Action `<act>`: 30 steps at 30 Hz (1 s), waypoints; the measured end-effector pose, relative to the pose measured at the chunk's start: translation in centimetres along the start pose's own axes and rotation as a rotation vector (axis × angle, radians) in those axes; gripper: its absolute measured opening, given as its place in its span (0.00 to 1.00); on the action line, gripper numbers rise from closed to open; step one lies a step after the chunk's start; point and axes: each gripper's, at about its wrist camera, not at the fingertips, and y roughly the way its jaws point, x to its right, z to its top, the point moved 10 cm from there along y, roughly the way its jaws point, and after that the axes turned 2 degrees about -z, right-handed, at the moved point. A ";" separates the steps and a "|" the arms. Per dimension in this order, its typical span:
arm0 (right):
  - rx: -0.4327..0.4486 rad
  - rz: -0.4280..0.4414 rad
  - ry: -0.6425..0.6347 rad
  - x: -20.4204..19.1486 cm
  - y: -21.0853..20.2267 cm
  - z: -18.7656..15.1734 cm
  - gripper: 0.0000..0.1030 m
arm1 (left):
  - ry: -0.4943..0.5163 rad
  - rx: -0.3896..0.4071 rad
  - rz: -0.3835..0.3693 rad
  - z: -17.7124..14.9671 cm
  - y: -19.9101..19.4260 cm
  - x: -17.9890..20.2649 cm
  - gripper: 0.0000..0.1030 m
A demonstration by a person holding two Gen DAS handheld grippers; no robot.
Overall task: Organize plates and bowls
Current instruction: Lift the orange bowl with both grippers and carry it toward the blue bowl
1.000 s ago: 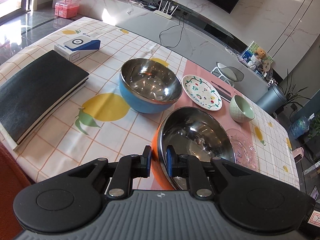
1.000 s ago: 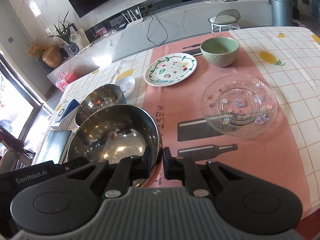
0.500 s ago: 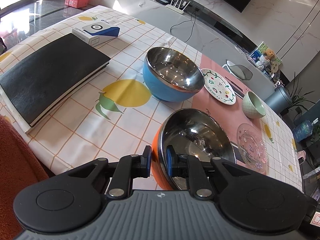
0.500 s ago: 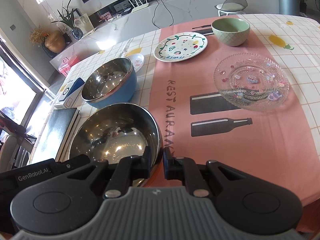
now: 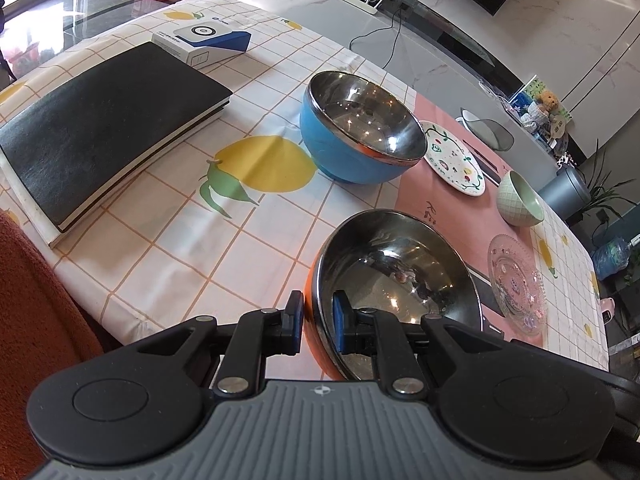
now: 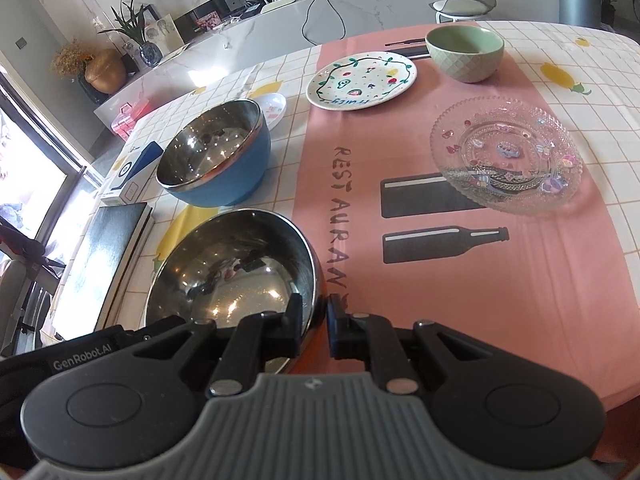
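Both grippers are shut on the rim of the orange steel-lined bowl [image 5: 394, 268], one on each side. My left gripper [image 5: 318, 322] pinches its near left rim. My right gripper [image 6: 314, 326] pinches its right rim, and the bowl [image 6: 232, 268] is held above the table's near edge. A blue steel-lined bowl [image 5: 360, 136] stands farther back on the table, also in the right wrist view [image 6: 216, 156]. A painted white plate [image 6: 362, 80], a green bowl [image 6: 464, 54] and a clear glass plate [image 6: 506, 158] sit on the pink runner.
A black book [image 5: 100, 120] and a white-blue box [image 5: 202, 40] lie at the table's left. A small white saucer [image 6: 274, 106] sits behind the blue bowl. An orange-brown chair back [image 5: 36, 312] is at the near left.
Both grippers with the orange bowl have drawn back toward the table's near edge. The blue bowl and plates now look farther away.
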 end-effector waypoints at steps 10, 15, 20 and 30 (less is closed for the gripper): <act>0.015 0.009 -0.010 -0.2 -0.4 0.1 0.31 | -0.056 0.037 0.008 0.8 -1.0 -0.8 0.48; 0.063 0.001 -0.034 -0.5 -1.6 0.8 0.35 | -0.012 0.078 0.007 2.0 -2.3 -0.1 0.54; 0.121 -0.003 -0.054 -0.8 -3.0 2.4 0.44 | 0.064 0.125 0.007 3.8 -3.3 0.9 0.56; 0.152 -0.008 -0.035 -0.7 -3.1 5.3 0.57 | 0.093 0.168 -0.012 7.5 -3.5 1.8 0.61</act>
